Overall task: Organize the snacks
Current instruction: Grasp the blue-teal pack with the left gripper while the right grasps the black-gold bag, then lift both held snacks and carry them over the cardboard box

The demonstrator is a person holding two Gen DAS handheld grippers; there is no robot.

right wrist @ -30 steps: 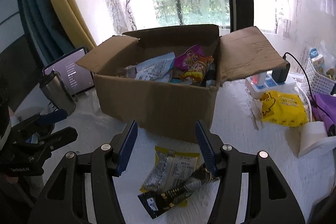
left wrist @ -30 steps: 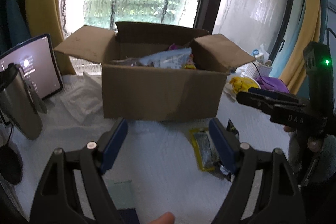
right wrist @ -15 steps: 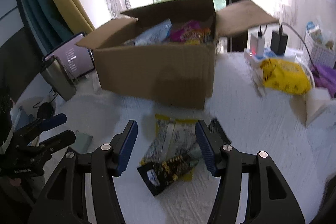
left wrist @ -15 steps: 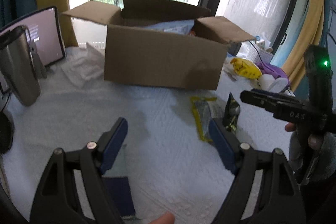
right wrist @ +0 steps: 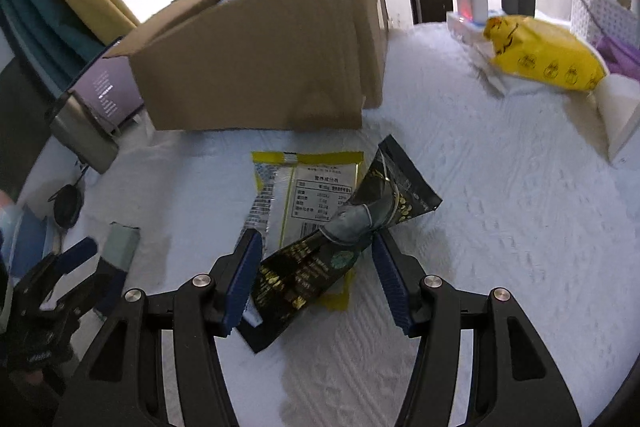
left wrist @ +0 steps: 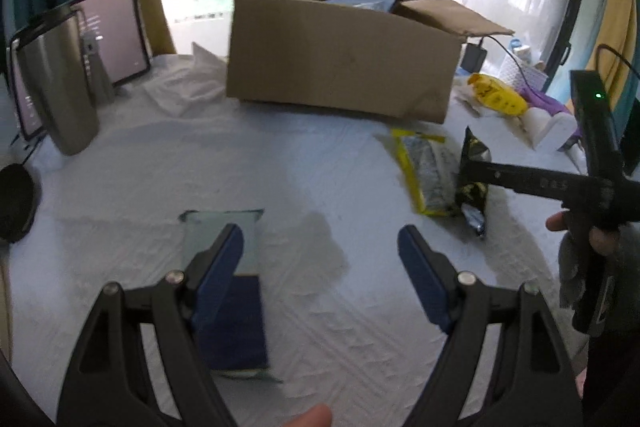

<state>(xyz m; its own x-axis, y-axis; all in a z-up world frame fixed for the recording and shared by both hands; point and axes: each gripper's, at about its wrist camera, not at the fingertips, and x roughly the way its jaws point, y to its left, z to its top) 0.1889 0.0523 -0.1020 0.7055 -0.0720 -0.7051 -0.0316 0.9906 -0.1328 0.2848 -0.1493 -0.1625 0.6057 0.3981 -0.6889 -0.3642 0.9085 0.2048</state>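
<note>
An open cardboard box (left wrist: 340, 55) with snack packs inside stands at the back of the white cloth; it also shows in the right wrist view (right wrist: 256, 67). A black twisted snack bag (right wrist: 340, 243) lies across a yellow snack pack (right wrist: 316, 183) in front of the box. My right gripper (right wrist: 316, 267) is open, its jaws on either side of the black bag, low over it. My left gripper (left wrist: 320, 267) is open and empty over the cloth, with a green and blue flat pack (left wrist: 224, 279) under its left finger. The black bag (left wrist: 474, 179) and the yellow pack (left wrist: 424, 167) also show in the left wrist view.
A steel tumbler (left wrist: 56, 87) and a tablet (left wrist: 116, 31) stand at the left. A yellow duck-print bag (right wrist: 544, 55), a power strip with chargers (right wrist: 480, 7) and a white basket (right wrist: 600, 11) are at the right.
Both grippers have moved down and back from the box. The right gripper has come low around the black bag. The green and blue pack has come into view under the left gripper.
</note>
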